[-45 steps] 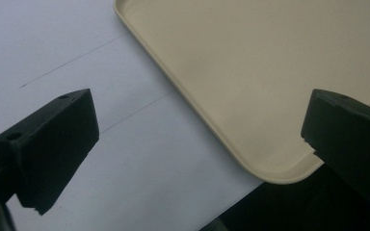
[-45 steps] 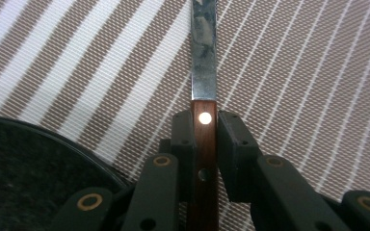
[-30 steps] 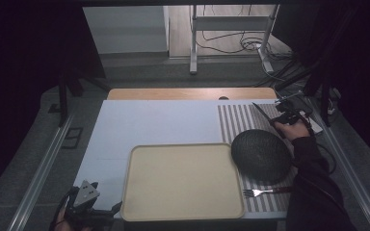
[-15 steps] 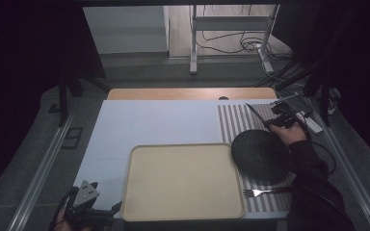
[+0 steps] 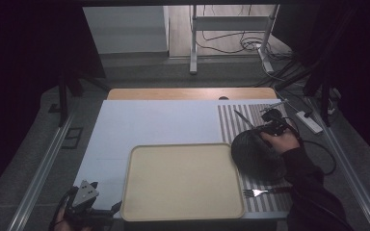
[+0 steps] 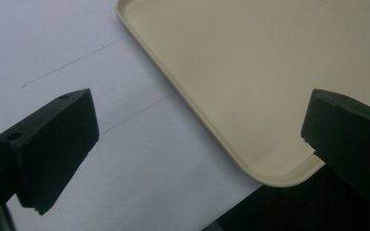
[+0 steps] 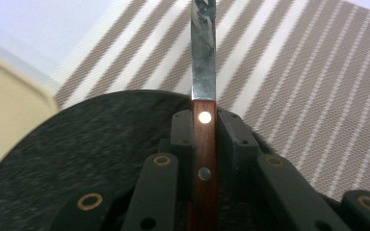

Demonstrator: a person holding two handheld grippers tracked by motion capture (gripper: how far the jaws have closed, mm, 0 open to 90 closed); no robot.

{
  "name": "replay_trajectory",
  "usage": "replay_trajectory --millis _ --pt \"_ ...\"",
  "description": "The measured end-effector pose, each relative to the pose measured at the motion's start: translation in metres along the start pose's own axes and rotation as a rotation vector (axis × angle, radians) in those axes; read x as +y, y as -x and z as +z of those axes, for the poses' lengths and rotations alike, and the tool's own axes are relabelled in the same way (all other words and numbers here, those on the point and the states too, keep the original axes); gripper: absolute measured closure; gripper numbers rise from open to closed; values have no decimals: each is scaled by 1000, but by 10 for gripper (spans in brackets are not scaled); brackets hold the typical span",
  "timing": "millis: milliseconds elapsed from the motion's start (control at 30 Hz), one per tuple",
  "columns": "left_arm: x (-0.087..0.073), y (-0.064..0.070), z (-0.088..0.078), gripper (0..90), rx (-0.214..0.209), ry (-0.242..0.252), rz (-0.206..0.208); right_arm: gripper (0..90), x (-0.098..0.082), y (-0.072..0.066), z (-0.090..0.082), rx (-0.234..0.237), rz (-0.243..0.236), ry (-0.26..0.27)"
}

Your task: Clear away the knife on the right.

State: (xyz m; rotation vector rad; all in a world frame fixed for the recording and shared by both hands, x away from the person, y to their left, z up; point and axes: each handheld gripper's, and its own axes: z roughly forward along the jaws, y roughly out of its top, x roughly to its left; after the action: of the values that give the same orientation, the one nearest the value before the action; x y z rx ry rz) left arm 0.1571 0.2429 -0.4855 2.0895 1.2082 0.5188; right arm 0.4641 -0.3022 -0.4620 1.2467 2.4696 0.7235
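My right gripper (image 5: 271,127) is shut on the wooden handle of a knife (image 5: 244,119) and hovers at the far right rim of a dark round plate (image 5: 256,156). In the right gripper view the knife (image 7: 203,57) sticks straight out between the jaws, its steel blade over the striped placemat (image 7: 308,86) and the plate (image 7: 77,144) below left. A beige tray (image 5: 183,180) lies left of the plate. My left gripper (image 5: 84,202) rests at the table's near left corner, and in its own view it (image 6: 197,130) stands wide open over the tray's corner (image 6: 250,62) with nothing between its jaws.
A fork (image 5: 260,192) lies on the striped placemat (image 5: 231,120) near the front edge, right of the tray. A white mat (image 5: 159,122) covers the table's left and middle. A power strip (image 5: 308,120) and cables sit off the table's right side.
The right gripper has carried the knife leftward from the placemat's far right toward the plate's far rim. The left gripper has stayed put.
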Motion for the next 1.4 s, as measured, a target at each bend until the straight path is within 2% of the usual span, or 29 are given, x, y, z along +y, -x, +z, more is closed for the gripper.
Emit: replay_trajectory --millis 33,200,367,600,900,933,1067,1200,1233,1267,1400 --pt "0 0 0 0 0 0 0 780 0 0 0 0 0 0" --pt "0 0 0 0 1 -1 2 780 -2 -18 -3 19 -21 11" --pt "0 0 0 0 2 -4 6 780 -3 -29 -6 38 -28 11" --pt "0 0 0 0 0 2 3 781 -6 -52 -11 68 -49 27" --pt "0 0 0 0 -1 5 3 780 -12 -75 -17 93 -73 28" --pt "0 0 0 0 0 5 3 780 -14 -81 -19 98 -77 31" --pt "0 0 0 0 -1 4 5 780 -16 -90 -21 107 -86 32" --pt "0 0 0 0 -1 5 5 780 -20 -106 -23 117 -104 32" --pt "0 0 0 0 -1 5 5 780 -20 -106 -23 117 -104 32" --pt "0 0 0 0 -1 5 6 780 -21 -113 -25 125 -109 34" --pt "0 0 0 0 0 5 7 780 -23 -124 -26 130 -121 36"
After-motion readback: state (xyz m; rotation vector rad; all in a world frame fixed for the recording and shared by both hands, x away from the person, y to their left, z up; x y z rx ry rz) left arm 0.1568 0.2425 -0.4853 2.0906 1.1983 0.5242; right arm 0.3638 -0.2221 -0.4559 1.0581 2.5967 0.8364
